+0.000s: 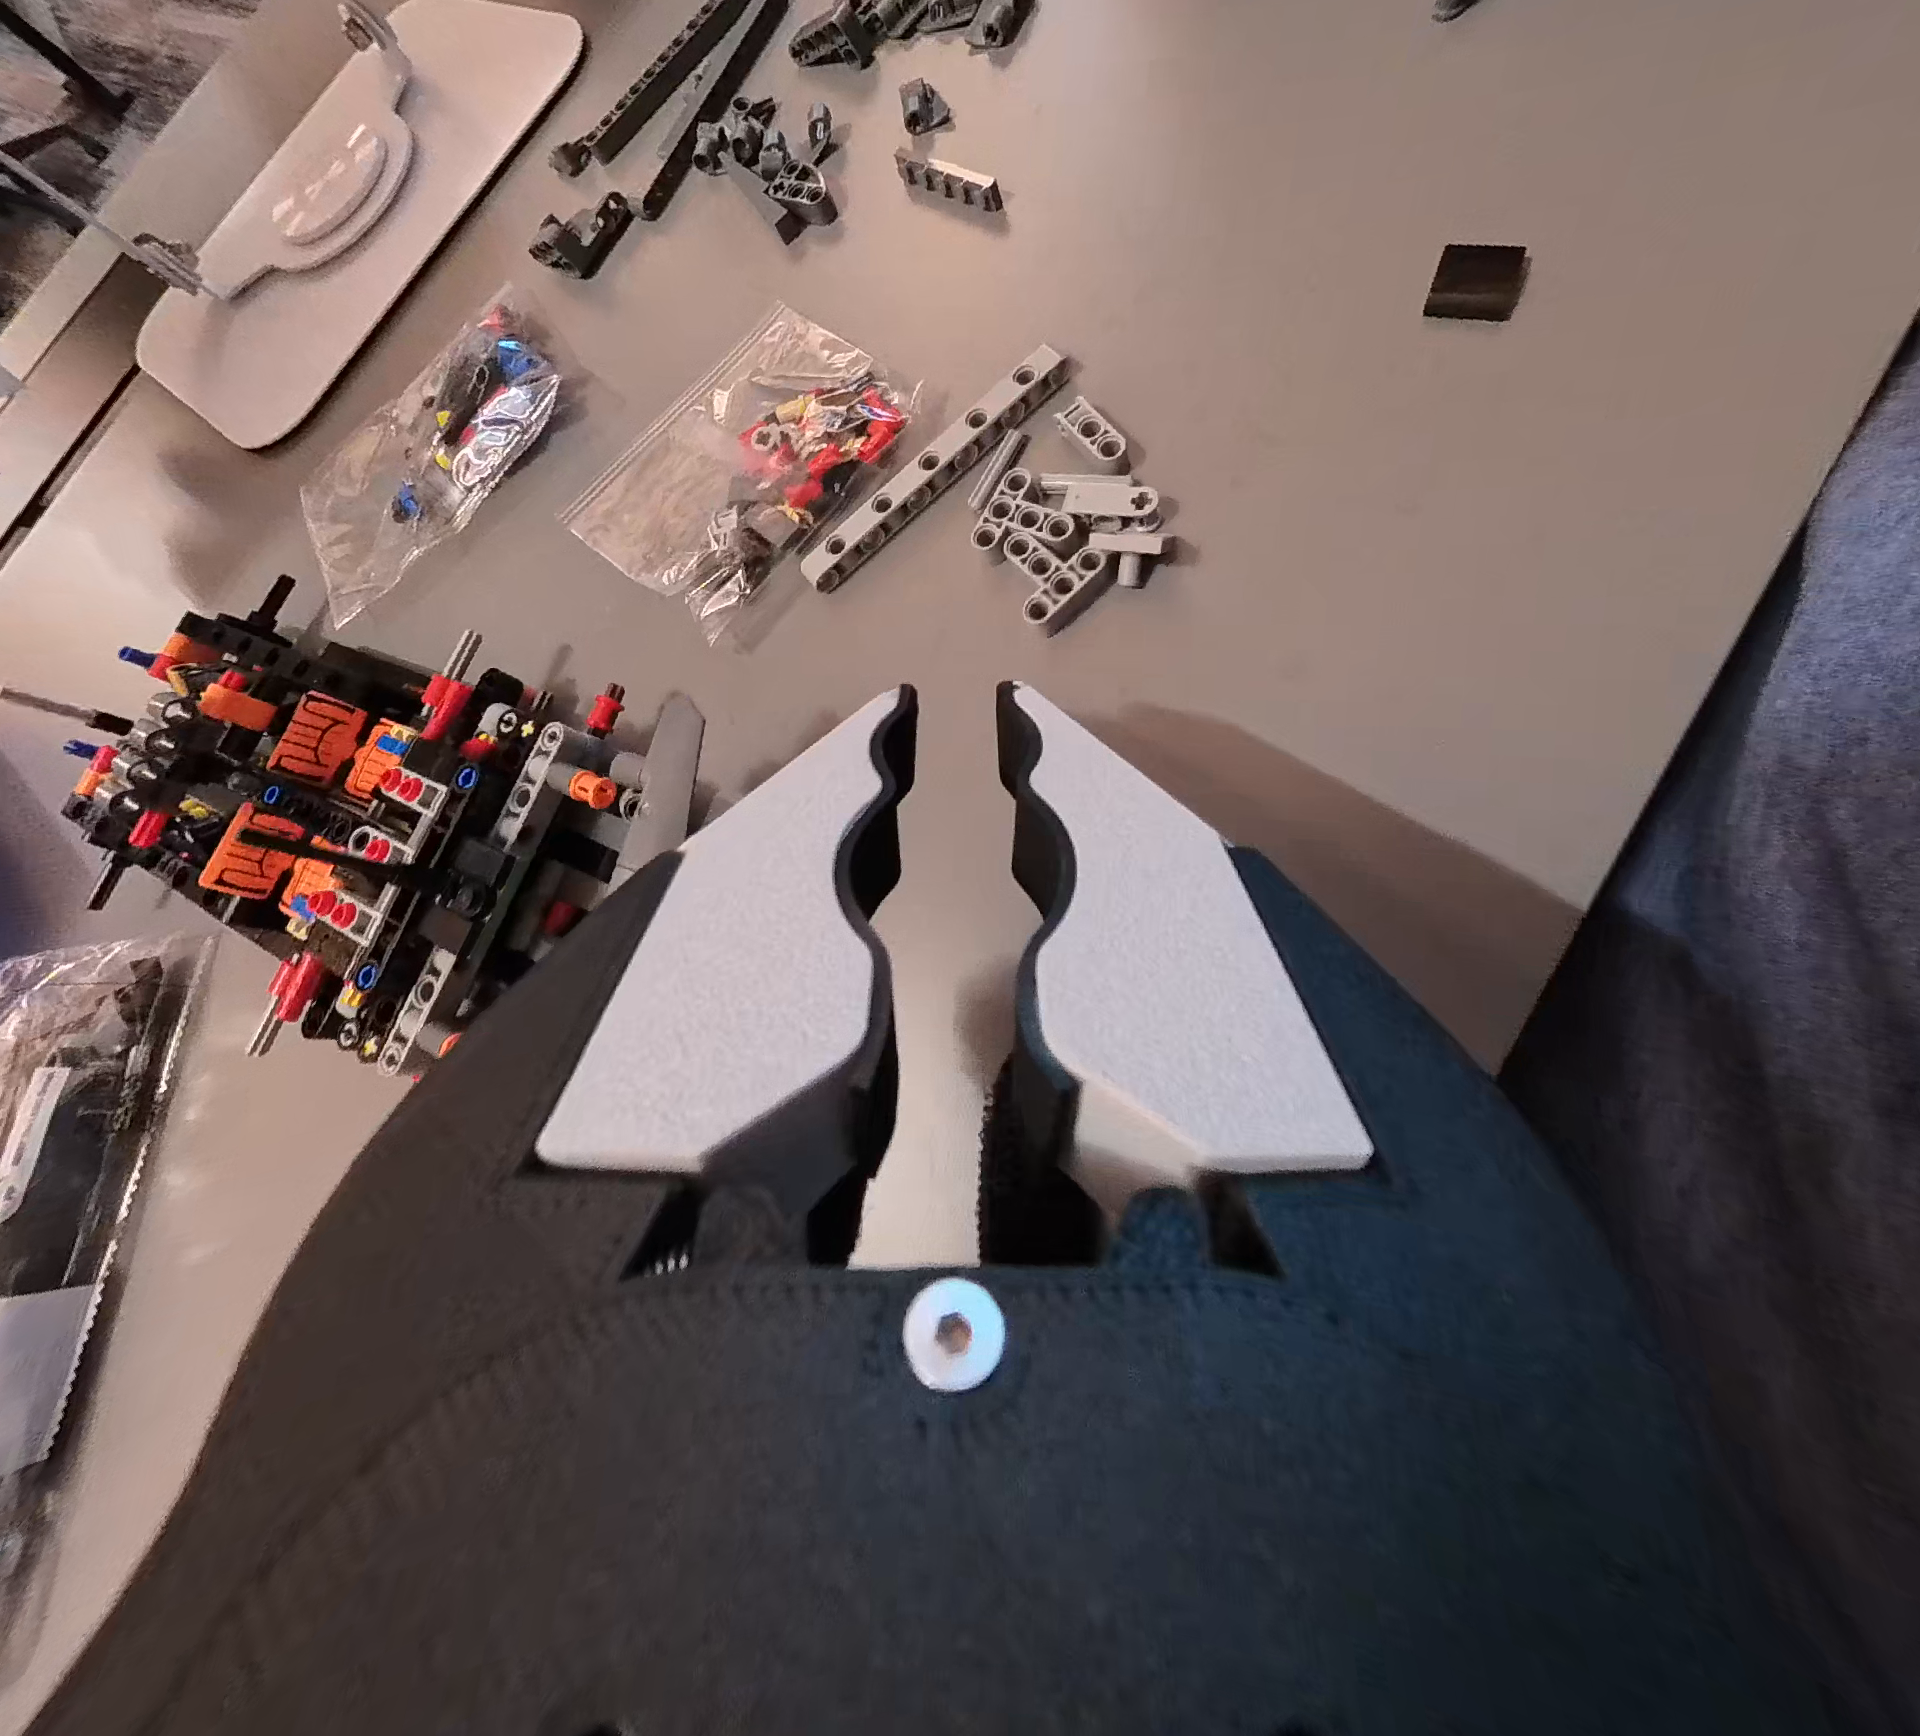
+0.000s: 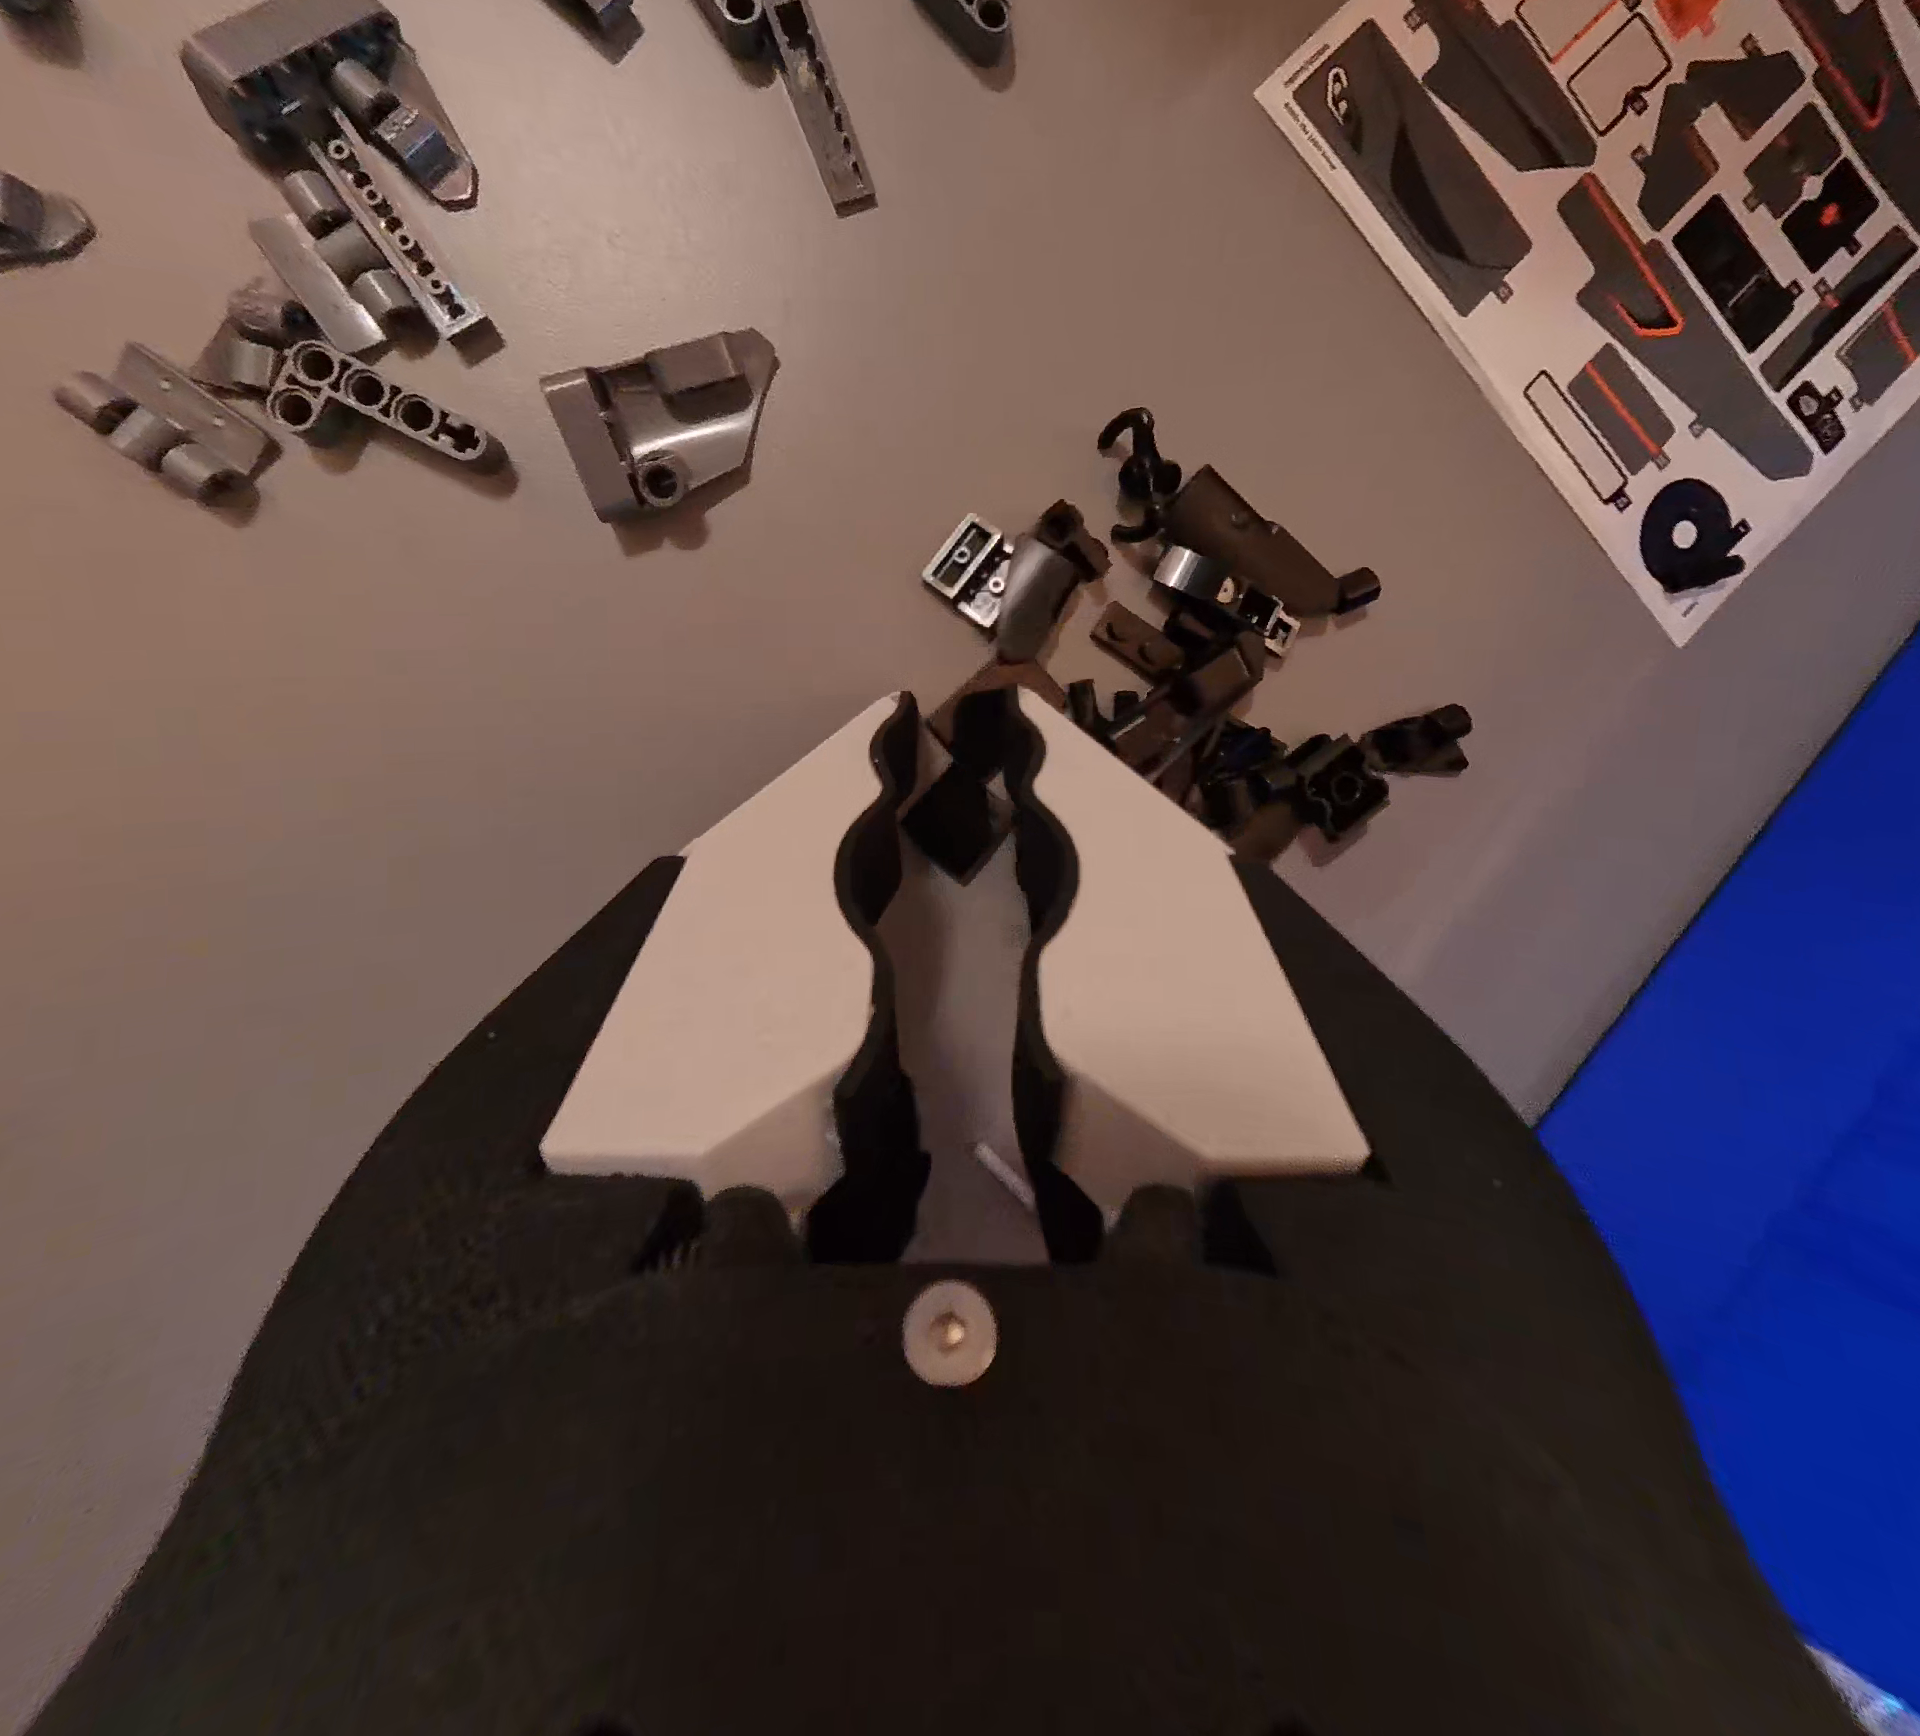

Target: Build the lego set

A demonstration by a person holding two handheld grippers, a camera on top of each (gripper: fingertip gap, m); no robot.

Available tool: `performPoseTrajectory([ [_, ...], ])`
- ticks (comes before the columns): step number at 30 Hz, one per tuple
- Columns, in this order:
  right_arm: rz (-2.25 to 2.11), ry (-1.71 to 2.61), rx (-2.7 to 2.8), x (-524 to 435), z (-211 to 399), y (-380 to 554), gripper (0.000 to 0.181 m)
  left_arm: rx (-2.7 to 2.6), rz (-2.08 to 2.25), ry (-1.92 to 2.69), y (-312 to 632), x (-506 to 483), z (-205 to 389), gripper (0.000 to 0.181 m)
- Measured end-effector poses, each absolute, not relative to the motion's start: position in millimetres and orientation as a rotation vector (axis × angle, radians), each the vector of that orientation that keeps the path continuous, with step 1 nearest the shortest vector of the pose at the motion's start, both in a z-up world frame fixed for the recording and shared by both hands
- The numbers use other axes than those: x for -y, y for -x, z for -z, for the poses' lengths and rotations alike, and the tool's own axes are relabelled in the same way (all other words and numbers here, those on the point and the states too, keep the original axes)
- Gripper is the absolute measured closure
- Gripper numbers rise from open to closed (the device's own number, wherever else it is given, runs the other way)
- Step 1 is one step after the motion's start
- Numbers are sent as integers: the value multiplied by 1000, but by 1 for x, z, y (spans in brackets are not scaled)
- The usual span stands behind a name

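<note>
- Left gripper: fingers spread, a narrow gap between the tips, nothing in it; it hangs over the tabletop.
- Model, part-built, black with orange, red and grey parts, lies on the tabletop just left of the left gripper, partly hidden by its body.
- Two clear bags ahead of the left gripper: left bag holds small blue, black and yellow parts; right bag holds red, yellow and black parts.
- Light grey beams lie loose just right of the right bag.
- Dark grey parts are scattered farther ahead; a black tile lies alone ahead and right.
- A third bag, dark contents, sits at far left; its label is blurred.
- Grey stand base ahead left.
- Right gripper: fingers pinched on a black piece, held tilted between the pads, above the tabletop.
- Black parts pile lies just ahead and right of the right gripper.
- Grey parts lie spread ahead left.
- Sticker sheet, dark and orange shapes, lies far ahead right; its printing is too small to make out.
</note>
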State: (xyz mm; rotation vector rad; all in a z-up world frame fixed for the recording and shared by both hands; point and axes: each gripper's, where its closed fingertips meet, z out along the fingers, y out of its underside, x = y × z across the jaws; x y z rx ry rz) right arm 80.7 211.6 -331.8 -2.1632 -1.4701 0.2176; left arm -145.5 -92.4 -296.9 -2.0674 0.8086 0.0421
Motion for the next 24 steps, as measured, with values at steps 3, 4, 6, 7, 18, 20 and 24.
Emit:
performPoseTrajectory([
  [3,-222,2157,1474,-207,332,-81,170,-813,-30,2070,142,90,299,168],
  [4,-226,2159,1473,-205,332,-81,171,-815,-26,2070,140,89,299,168],
  [6,-240,2168,1475,-202,332,-81,172,-818,-19,2068,138,88,300,168],
  [7,-240,2169,1481,-200,332,-81,171,-819,-17,2069,137,88,301,168],
  [18,-327,2125,1600,-146,332,-66,172,-832,10,2054,127,85,300,168],
  [20,-364,2113,1623,-130,331,-60,171,-842,15,2050,123,84,301,168],
  [24,-381,2084,1626,-119,324,-60,163,-853,31,2041,115,83,300,168],
])
